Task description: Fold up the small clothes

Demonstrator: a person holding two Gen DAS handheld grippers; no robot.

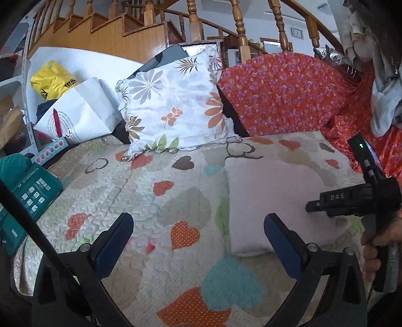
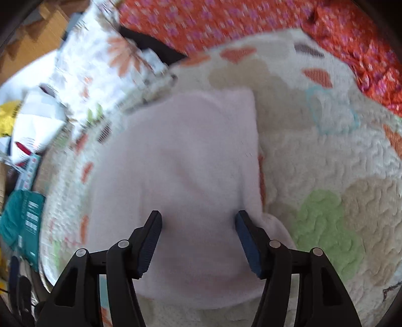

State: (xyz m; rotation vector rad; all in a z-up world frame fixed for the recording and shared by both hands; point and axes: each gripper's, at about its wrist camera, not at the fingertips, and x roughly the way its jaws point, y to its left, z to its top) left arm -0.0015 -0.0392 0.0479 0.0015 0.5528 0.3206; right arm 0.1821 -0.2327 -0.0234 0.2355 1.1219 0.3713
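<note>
A pale pink fleecy garment (image 1: 273,201) lies flat on the heart-patterned quilt (image 1: 176,201), to the right of centre in the left wrist view. In the right wrist view the garment (image 2: 191,156) fills the middle, blurred by motion. My left gripper (image 1: 198,223) is open and empty above the bare quilt, left of the garment. My right gripper (image 2: 198,221) is open just above the garment, its fingers straddling the near part; it also shows in the left wrist view (image 1: 311,206) over the garment's right side.
A floral cushion (image 1: 176,105) leans at the back of the quilt. A red flowered cloth (image 1: 289,93) covers the backrest. A white paper bag (image 1: 80,110), a yellow bag (image 1: 52,78) and a teal box (image 1: 32,193) sit at the left. A wooden stair railing (image 1: 238,22) stands behind.
</note>
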